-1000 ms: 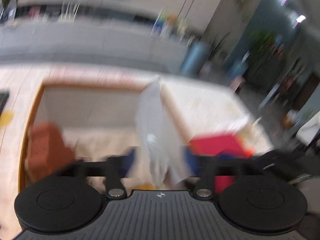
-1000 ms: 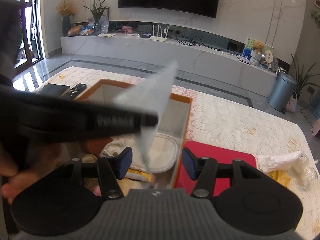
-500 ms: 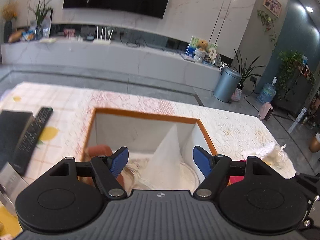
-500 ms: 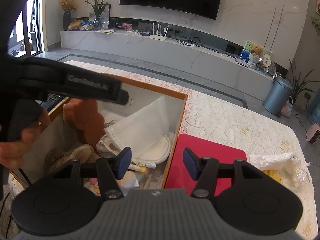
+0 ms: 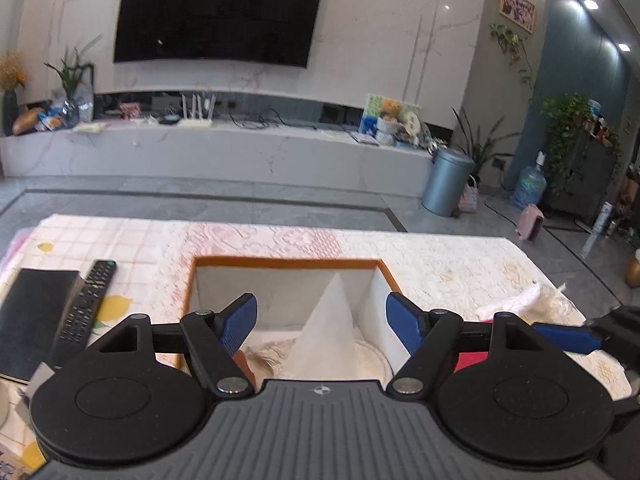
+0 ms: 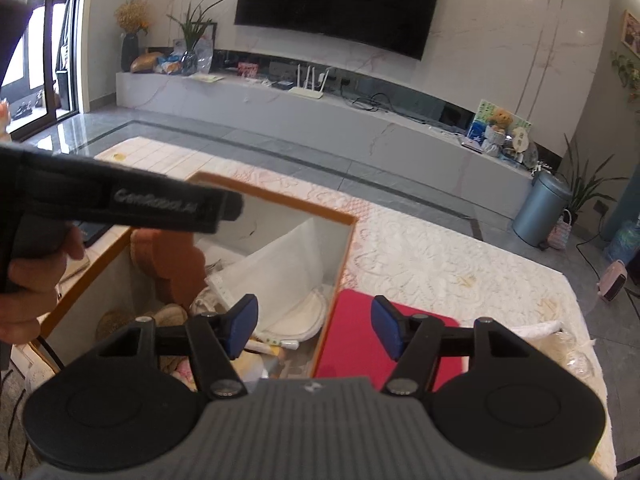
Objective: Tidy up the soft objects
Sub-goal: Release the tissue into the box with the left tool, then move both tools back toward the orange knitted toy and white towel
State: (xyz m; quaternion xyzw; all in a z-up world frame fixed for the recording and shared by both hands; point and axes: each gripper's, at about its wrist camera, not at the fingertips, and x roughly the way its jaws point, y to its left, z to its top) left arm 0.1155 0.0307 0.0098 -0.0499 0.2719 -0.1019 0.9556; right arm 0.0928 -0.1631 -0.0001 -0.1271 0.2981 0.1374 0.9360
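The left hand-held gripper (image 5: pixel 322 326) stands spread wide with nothing between its pads, above the box (image 5: pixel 286 263) on the counter (image 5: pixel 440 256). The right hand-held gripper (image 6: pixel 312 328) is opening, also empty, over the box's right wall and the red pad (image 6: pixel 356 340) just beside it.

The white cloth (image 6: pixel 288 264) lies in the box, leaning up against the far right corner as a peak. It looks light, thin and limp (likely to sag and slide off a loose pinch), so the raised peak or a folded edge seems the best place to grip. The brown plush (image 6: pixel 168 264) at the left wall looks thick and springy; take it across its body.

The box floor is largely hidden behind both grippers, and the small items near the front are hard to identify. A crumpled white wrapper (image 5: pixel 516 300) lies well apart at the right.
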